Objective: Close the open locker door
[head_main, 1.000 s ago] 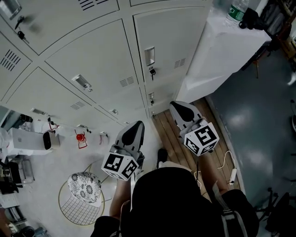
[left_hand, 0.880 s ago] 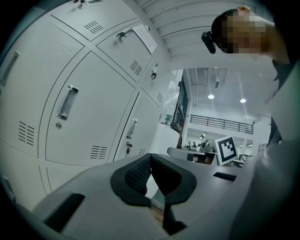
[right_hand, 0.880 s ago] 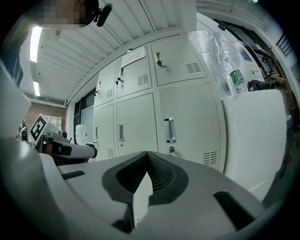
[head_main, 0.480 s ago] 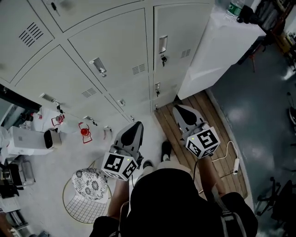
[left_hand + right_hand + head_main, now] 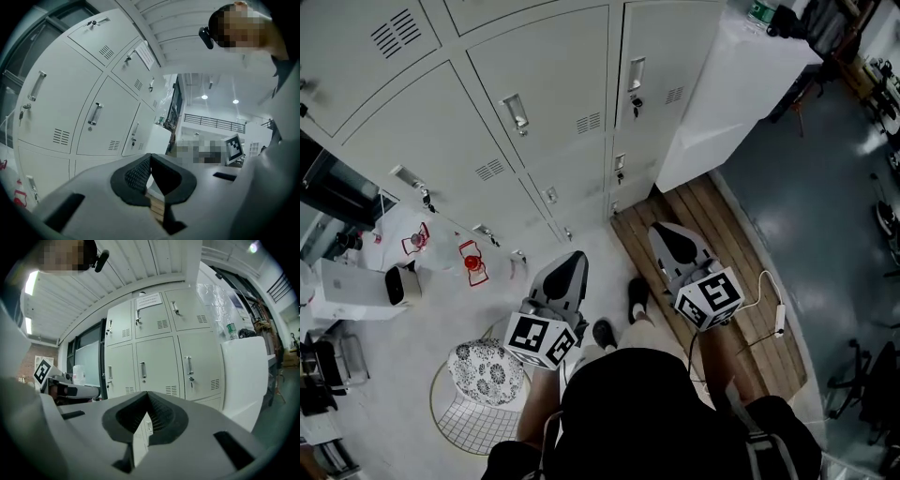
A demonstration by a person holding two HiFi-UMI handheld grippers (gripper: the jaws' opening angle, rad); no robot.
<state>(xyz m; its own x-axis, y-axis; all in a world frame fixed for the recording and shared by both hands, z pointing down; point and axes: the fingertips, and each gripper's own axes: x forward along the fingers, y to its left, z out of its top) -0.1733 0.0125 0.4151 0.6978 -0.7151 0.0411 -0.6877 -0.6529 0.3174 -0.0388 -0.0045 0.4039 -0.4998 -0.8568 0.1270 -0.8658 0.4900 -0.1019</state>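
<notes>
Both grippers are clamped shut with nothing in them: the left gripper [image 5: 570,267] has its jaws pressed together at the tips in its own view [image 5: 150,157], and so does the right gripper [image 5: 671,236] [image 5: 147,397]. They're held low in front of the person, pointing at the bank of grey lockers [image 5: 534,141] but well short of it. The left one is over pale floor near a wire stool [image 5: 478,375], the right one over a wooden platform [image 5: 722,234]. The locker doors straight ahead sit flush. I can't tell for sure which is the open locker door. The only break I see is a dark opening [image 5: 333,183] at the far left end of the bank, well apart from both grippers, on the left gripper's side.
</notes>
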